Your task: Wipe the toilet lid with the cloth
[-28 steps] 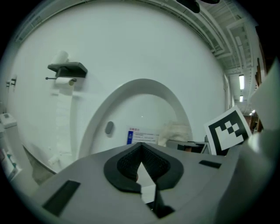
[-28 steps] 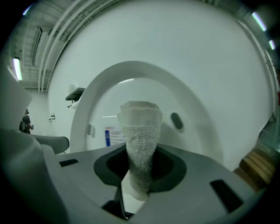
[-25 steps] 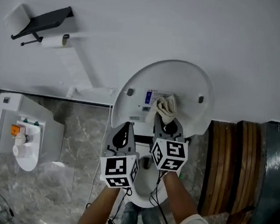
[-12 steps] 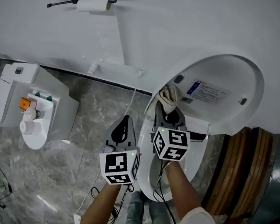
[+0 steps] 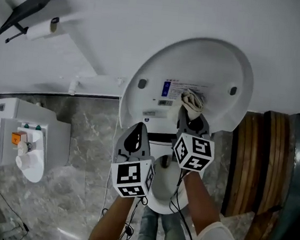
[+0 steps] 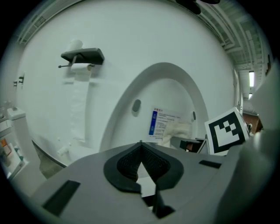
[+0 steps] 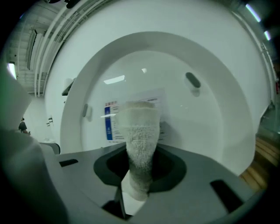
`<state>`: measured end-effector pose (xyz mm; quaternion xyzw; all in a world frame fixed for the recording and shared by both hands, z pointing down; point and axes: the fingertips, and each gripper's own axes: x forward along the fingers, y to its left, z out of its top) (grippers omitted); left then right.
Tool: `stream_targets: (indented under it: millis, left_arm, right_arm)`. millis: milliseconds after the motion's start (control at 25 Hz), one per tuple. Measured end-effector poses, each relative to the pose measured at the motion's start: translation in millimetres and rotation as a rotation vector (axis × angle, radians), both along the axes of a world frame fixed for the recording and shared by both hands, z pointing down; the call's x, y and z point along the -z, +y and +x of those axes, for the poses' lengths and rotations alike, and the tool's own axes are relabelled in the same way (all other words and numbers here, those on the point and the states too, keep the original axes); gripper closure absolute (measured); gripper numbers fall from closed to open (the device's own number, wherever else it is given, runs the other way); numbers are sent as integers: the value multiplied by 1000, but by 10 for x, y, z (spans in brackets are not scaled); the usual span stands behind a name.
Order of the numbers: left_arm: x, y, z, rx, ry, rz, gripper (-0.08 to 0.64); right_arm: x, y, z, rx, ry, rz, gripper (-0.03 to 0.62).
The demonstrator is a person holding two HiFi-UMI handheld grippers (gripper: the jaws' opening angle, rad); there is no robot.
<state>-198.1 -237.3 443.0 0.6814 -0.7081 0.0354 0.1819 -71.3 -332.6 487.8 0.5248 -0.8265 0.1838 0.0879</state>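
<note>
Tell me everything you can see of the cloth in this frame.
The cloth is a small off-white piece with a nubbly, terry-like weave, bunched into a thick roll. The right tongs are shut on its lower end, so it sticks out past their tips as a rounded wad. Its free end meets the inner face of the raised toilet lid, over the right part of the printed label; actual contact looks likely but cannot be confirmed. It looks grey near the grip, from shadow or damp.

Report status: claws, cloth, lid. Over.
Right claw shut on cloth. Cloth at label on raised toilet lid. Left claw shut, empty. No obstruction seen.
</note>
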Motion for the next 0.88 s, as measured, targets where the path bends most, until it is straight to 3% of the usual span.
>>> stream_targets:
  millis: [240, 440, 720, 880]
  left_arm:
    - [37, -413, 863, -133, 23, 19, 565]
    - [-7, -491, 1272, -182, 39, 12, 565]
    - [-77, -377, 1126, -142, 30, -4, 565]
    - [-104, -172, 742, -72, 25, -9, 565]
  right_arm:
    - [-44, -238, 980, -157, 28, -6, 495]
    - [-89, -247, 1342, -225, 27, -25, 495]
    - [-98, -228, 1339, -232, 28, -20, 495]
    - [-69, -61, 883, -152, 11, -6, 495]
